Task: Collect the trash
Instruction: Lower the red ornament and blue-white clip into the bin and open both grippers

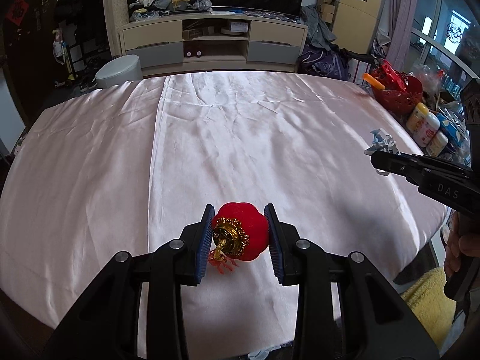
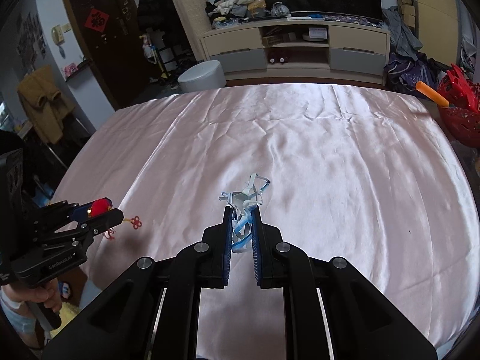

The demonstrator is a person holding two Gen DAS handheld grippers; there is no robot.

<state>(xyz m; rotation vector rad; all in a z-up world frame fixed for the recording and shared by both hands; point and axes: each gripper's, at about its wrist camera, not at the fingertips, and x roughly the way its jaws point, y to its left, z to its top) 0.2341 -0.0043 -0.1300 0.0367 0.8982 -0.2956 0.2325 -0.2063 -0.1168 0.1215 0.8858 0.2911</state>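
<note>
My left gripper (image 1: 240, 213) is shut on a small red lantern ornament (image 1: 243, 234) with a gold cap and a red tassel, held above the pink tablecloth (image 1: 240, 135). Seen from the right wrist view, the same left gripper (image 2: 112, 208) holds the red lantern ornament (image 2: 99, 205) at the left, its tassel knot (image 2: 136, 222) dangling. My right gripper (image 2: 242, 210) is shut on a crumpled blue and white wrapper (image 2: 244, 202), lifted off the cloth. In the left wrist view the right gripper (image 1: 373, 159) and the wrapper (image 1: 382, 144) show at the right edge.
A red openwork basket (image 1: 399, 93) with an orange stick stands at the table's far right, with small bottles (image 1: 426, 126) beside it. Beyond the table are a grey round stool (image 1: 120, 70) and a TV cabinet (image 1: 214, 42). A hand (image 2: 42, 295) grips the left handle.
</note>
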